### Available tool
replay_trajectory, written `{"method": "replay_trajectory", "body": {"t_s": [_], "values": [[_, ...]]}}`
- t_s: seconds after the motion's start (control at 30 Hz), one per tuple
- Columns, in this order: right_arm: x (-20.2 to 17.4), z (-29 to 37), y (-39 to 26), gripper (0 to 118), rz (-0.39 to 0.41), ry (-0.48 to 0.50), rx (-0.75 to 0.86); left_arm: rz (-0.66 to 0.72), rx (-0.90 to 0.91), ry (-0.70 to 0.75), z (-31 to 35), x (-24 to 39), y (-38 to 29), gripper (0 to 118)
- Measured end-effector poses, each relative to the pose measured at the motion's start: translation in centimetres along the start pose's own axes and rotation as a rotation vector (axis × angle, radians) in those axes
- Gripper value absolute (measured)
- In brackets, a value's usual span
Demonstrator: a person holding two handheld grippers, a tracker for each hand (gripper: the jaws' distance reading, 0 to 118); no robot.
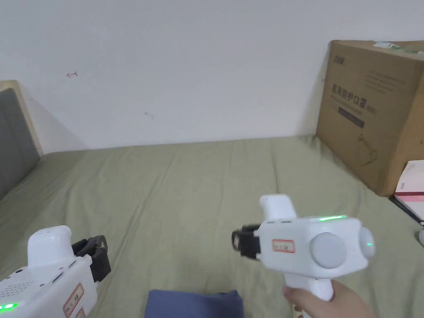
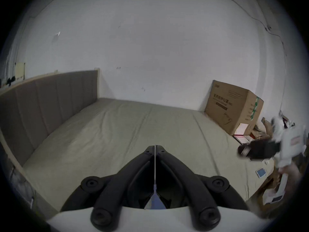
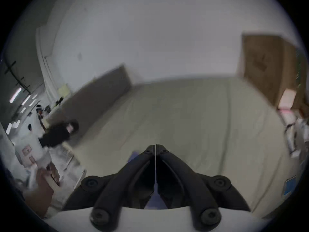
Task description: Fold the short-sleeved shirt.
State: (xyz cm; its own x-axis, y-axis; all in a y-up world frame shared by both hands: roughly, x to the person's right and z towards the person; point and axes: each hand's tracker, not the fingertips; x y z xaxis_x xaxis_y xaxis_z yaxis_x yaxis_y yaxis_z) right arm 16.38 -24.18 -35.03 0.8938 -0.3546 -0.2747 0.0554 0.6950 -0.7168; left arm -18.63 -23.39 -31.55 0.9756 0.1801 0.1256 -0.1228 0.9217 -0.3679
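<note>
Above the olive-green bed (image 1: 198,182), both tongs are held in the air, apart from each other. The left tongs (image 2: 155,147) are seen pressed together along their whole length in the left gripper view, with nothing caught between the tips. The right tongs (image 3: 155,147) are likewise closed and empty in the right gripper view, which is blurred. A hand (image 1: 331,302) is wrapped around the handle of the right device.

The short-sleeved shirt (image 1: 194,303), dark blue and folded into a compact stack, is found lying on the bed below and between the two tongs, nearer the person than either tip. It is touched by neither. A strip of the same blue is glimpsed under the closed tips in each gripper view.

Beyond the right tongs, a large cardboard box (image 1: 372,112) is stood on the bed against the white wall (image 1: 186,62). Just beside it, a pink-and-white box (image 1: 410,188) is seen. To the far side of the left tongs, a grey padded headboard (image 2: 46,100) is set along the edge of the bed.
</note>
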Motion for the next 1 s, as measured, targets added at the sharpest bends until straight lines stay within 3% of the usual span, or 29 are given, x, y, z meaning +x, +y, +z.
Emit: {"method": "replay_trajectory", "body": {"t_s": [0.1, 0.2, 0.27, 0.37, 0.43, 0.47, 0.57, 0.6, 0.77, 0.87, 1.0], "values": [[1.0, -6.7, -3.5, 0, -0.013, -0.004, -0.164, 0.043, -0.076, 0.003, -0.5, -2.3, -1.3, 1], [2.3, -11.0, -6.5, 0, -0.004, -0.072, -0.322, 0.064, -0.174, -0.035, -1.7, -4.3, -2.5, 1], [3.4, -12.0, -8.0, 0, -0.045, -0.108, -0.355, 0.116, -0.257, -0.073, -2.8, -5.6, -3.3, 1], [4.9, -12.5, -9.3, 0, -0.117, -0.066, -0.393, 0.247, -0.390, -0.192, -5.3, -7.8, -4.6, 1], [5.5, -12.2, -9.7, 0, -0.121, -0.061, -0.383, 0.382, -0.493, -0.323, -7.7, -9.4, -6.1, 5], [5.8, -12.0, -9.7, 0, -0.136, -0.046, -0.376, 0.447, -0.537, -0.382, -8.8, -10.0, -6.9, 20], [6.4, -11.9, -9.8, 0, -0.169, -0.021, -0.375, 0.646, -0.636, -0.595, -12.5, -11.9, -10.2, 94], [6.5, -11.9, -9.8, 0, -0.175, -0.014, -0.375, 0.654, -0.652, -0.601, -13.5, -12.2, -11.1, 106], [7.0, -11.9, -9.9, 0, -0.214, 0.011, -0.377, 0.803, -0.768, -0.678, -18.4, -13.0, -16.0, 109], [7.3, -12.0, -10.1, 0, -0.232, 0.019, -0.377, 0.892, -0.763, -0.846, -20.4, -11.5, -18.6, 109], [7.7, -12.3, -10.1, 0, -0.252, 0.037, -0.383, 0.826, -0.834, -0.950, -22.0, -7.5, -19.7, 108]]}}
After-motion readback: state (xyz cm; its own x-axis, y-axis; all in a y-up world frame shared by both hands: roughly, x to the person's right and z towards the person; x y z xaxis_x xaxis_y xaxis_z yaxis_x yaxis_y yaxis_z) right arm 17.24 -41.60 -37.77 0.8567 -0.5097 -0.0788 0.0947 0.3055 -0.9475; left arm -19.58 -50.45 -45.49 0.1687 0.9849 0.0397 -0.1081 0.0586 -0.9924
